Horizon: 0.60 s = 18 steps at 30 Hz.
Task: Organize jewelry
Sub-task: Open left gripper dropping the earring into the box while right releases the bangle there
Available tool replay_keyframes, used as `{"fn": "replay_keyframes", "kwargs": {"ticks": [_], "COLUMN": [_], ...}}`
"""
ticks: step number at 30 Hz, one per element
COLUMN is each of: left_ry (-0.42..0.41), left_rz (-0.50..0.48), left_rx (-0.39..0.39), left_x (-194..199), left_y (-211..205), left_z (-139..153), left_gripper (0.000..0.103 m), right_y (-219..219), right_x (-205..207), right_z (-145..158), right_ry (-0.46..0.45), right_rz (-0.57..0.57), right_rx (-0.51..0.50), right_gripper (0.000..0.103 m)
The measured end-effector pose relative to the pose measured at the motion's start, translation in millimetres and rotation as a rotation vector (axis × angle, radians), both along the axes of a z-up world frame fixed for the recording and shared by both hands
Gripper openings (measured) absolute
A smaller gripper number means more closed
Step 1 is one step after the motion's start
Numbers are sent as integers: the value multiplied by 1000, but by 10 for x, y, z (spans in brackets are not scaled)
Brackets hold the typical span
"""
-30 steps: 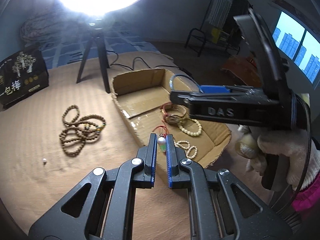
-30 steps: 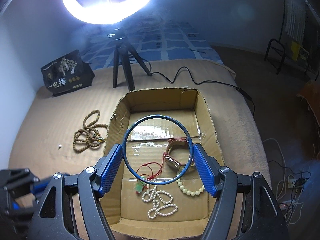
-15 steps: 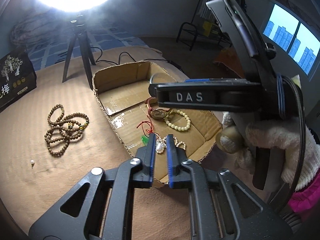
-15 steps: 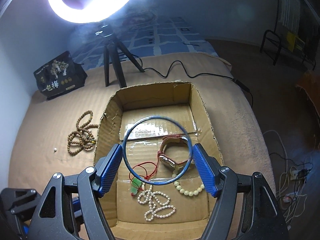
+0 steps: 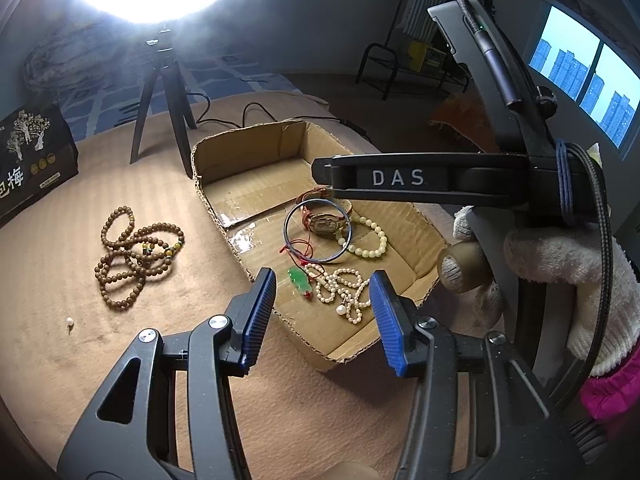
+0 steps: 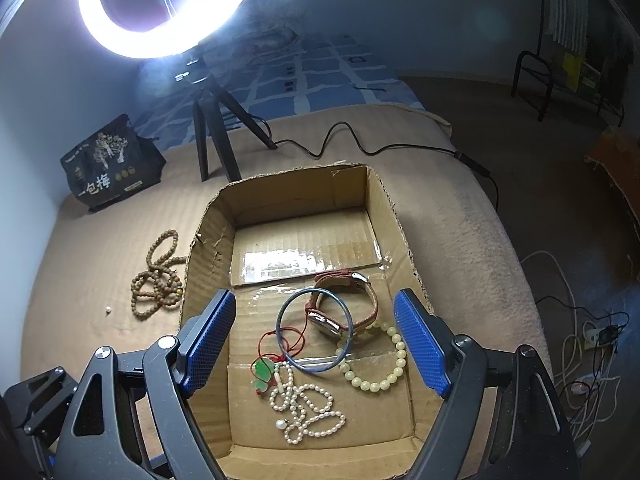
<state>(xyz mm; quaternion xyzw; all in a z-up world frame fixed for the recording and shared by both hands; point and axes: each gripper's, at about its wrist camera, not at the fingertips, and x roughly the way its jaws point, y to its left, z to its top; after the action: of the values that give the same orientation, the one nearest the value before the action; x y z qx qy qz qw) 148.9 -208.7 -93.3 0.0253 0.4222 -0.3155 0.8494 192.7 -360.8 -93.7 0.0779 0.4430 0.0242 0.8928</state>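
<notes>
A cardboard box (image 6: 208, 216) (image 5: 208, 200) on the tan blanket holds a blue bangle (image 6: 316, 330) (image 5: 318, 230), a brown-strap watch (image 6: 340, 312) (image 5: 326, 222), a pale green bead bracelet (image 6: 380, 376) (image 5: 366, 240), a white pearl necklace (image 6: 304, 404) (image 5: 340, 286) and a green pendant on red cord (image 6: 262, 372) (image 5: 298, 278). A brown wooden bead string (image 5: 132, 252) (image 6: 158, 284) lies left of the box. My left gripper (image 5: 322, 316) is open and empty above the box's near corner. My right gripper (image 6: 316, 344) is open and empty above the box; it also shows in the left wrist view (image 5: 420, 178).
A ring light on a black tripod (image 5: 160, 96) (image 6: 216, 132) stands behind the box, its cable (image 6: 360, 148) trailing right. A black printed bag (image 5: 32, 156) (image 6: 108, 164) stands at the back left. A single loose pearl (image 5: 70, 322) (image 6: 107, 311) lies on the blanket.
My right gripper has opened and the blue bangle has dropped into the box, over the watch. My left gripper has opened too, letting go of a small pearl drop.
</notes>
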Motion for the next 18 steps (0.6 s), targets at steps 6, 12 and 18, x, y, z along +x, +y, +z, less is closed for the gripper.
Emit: {"fn": "replay_keyframes", "kwargs": {"ticks": [6, 12, 18], "left_ry": [-7, -13, -19], "left_rz": [7, 36, 87], "left_rx": [9, 20, 46], "left_x": [-20, -4, 71], "left_y": [70, 257, 626], "left_z": [17, 36, 28], "left_gripper": [50, 50, 50], "right_y": [16, 94, 284], "right_x": [-17, -30, 5], "right_z": [30, 114, 179], "right_ry": [-11, -49, -64], "right_rz": [-4, 0, 36], "right_rx": [1, 4, 8], "right_gripper": [82, 81, 81]}}
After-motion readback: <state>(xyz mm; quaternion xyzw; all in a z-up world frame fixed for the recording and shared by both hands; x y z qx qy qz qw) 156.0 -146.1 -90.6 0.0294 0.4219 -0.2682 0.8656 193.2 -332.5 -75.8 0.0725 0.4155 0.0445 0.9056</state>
